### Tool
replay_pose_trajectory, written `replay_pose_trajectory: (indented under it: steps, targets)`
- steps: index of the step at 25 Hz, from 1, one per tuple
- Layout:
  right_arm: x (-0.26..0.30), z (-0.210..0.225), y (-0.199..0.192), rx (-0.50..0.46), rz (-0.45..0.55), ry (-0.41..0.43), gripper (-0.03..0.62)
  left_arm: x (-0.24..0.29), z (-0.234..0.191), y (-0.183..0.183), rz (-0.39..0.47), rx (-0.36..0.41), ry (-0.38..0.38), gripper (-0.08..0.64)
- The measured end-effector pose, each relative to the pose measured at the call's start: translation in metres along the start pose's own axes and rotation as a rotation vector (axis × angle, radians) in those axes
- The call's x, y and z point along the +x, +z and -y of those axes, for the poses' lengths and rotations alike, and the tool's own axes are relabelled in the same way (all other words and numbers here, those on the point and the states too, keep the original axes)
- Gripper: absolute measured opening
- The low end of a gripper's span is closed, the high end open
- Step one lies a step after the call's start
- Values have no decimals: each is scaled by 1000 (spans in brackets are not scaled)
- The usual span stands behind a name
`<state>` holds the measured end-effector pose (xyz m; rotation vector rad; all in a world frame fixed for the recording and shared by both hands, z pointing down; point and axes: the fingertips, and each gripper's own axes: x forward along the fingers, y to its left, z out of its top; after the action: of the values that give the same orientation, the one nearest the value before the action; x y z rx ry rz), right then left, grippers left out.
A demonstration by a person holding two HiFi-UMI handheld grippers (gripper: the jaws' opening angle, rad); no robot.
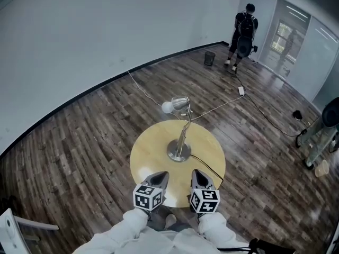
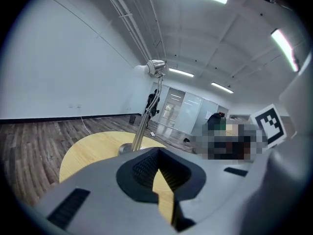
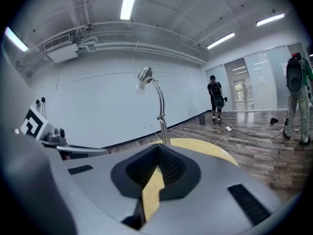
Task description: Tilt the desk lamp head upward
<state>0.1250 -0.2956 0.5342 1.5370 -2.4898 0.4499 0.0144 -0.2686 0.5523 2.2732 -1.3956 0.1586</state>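
I have both grippers over the near edge of the round table (image 1: 151, 150), the left gripper (image 1: 159, 177) and the right gripper (image 1: 198, 173) each clenched on nothing. The desk lamp (image 1: 180, 142) stands at the table's middle, apart from both, its head (image 1: 178, 105) out over the far edge.

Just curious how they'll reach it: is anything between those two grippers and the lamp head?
Nothing visible does. Between the shut left gripper and right gripper and the lamp head lies only bare table and the lamp's own stem.
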Motion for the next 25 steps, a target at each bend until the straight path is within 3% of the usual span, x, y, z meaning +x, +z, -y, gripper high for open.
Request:
replay_pose_trajectory:
  steps: [16,25]
  targets:
    - [-79,-74,-49,52,-3,-109,14,-106,-3,-41,-11,-12,-68,2]
    - [-104,-95,-49,8,7,-77,14,-134,12,-49,7,1,-48,2]
